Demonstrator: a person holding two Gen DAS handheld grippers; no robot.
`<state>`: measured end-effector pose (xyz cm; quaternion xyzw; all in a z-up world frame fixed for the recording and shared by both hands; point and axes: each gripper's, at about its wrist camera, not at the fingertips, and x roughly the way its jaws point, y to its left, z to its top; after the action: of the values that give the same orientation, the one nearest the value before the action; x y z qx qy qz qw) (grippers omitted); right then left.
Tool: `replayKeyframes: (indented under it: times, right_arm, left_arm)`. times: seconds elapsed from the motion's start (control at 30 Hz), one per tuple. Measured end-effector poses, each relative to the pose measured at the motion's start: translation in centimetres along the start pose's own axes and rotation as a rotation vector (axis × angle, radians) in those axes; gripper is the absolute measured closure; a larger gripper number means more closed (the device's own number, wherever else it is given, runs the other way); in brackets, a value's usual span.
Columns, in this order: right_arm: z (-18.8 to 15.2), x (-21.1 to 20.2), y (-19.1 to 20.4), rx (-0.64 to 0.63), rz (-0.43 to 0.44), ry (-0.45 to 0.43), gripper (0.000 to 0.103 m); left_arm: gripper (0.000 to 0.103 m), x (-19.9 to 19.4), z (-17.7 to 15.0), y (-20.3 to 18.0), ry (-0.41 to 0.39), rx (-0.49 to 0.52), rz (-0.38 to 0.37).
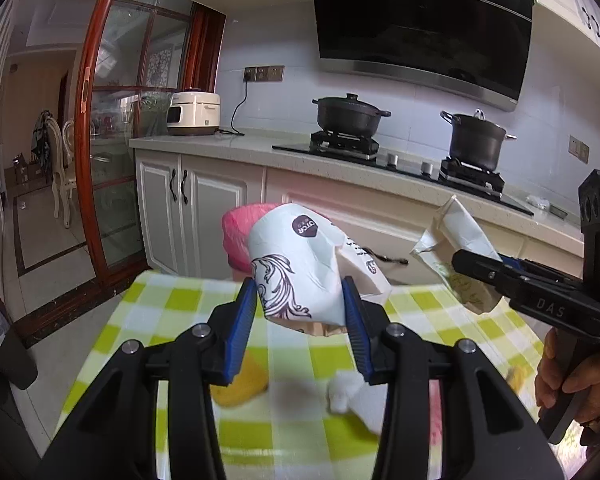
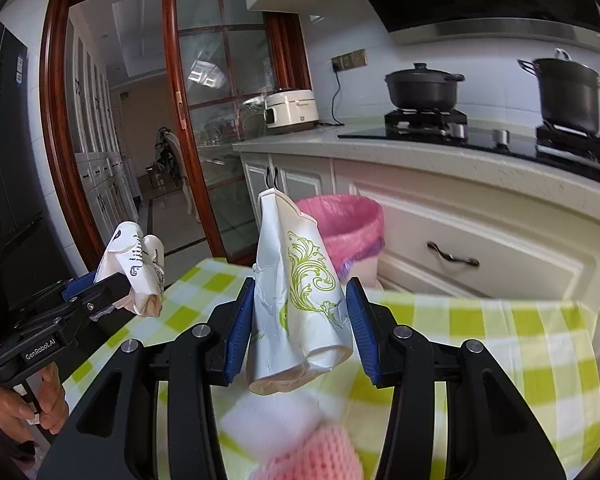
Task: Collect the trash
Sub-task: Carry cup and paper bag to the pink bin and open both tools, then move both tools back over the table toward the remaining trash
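Here the left gripper [image 1: 300, 300] clamps a crushed purple-printed cup [image 1: 296, 264], the right gripper [image 2: 300, 312] a green-printed cup [image 2: 296, 292], both above the checked table [image 2: 500, 332]. Crumpled paper may slip before reaching the far pink-lined bin [image 2: 348, 220].

Home kitchen. Evidence: gas hob [image 1: 404, 160] with two dark lidded pots [image 1: 350, 114] on the burners, black range hood [image 1: 420, 20] above, white cabinets [image 1: 192, 200] under a speckled stone counter [image 2: 420, 160], rice cooker [image 1: 194, 114] plugged into a wall socket, glazed wooden sliding door [image 2: 204, 120] opening onto a dining room.
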<state>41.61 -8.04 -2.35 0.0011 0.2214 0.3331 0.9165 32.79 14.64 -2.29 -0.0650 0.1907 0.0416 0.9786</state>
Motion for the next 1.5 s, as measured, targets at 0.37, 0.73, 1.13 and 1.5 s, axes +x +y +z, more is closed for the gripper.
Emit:
replayKeyframes:
  times: [0.37,0.73,1.13,1.5]
  right_arm:
    - [5.0,9.3,-2.3,-0.006,0.036,0.006,0.058]
    - [10.3,21.9,-7.4,0.08,0.082,0.0,0.058]
    - [13.5,32.0,-11.9,0.1,0.069,-0.019,0.046]
    - [13.7,20.3,-11.3,0.061,0.081,-0.1,0.045]
  left_arm:
    - [0.061,10.3,5.6,2.0,0.02,-0.002,-0.001]
    - [0.061,24.8,11.6,5.0,0.027,0.004,0.017]
    - [0.058,37.9,13.8,8.3,0.087,0.005,0.068]
    - [0.035,26.9,12.3,9.4,0.016,-0.07,0.11]
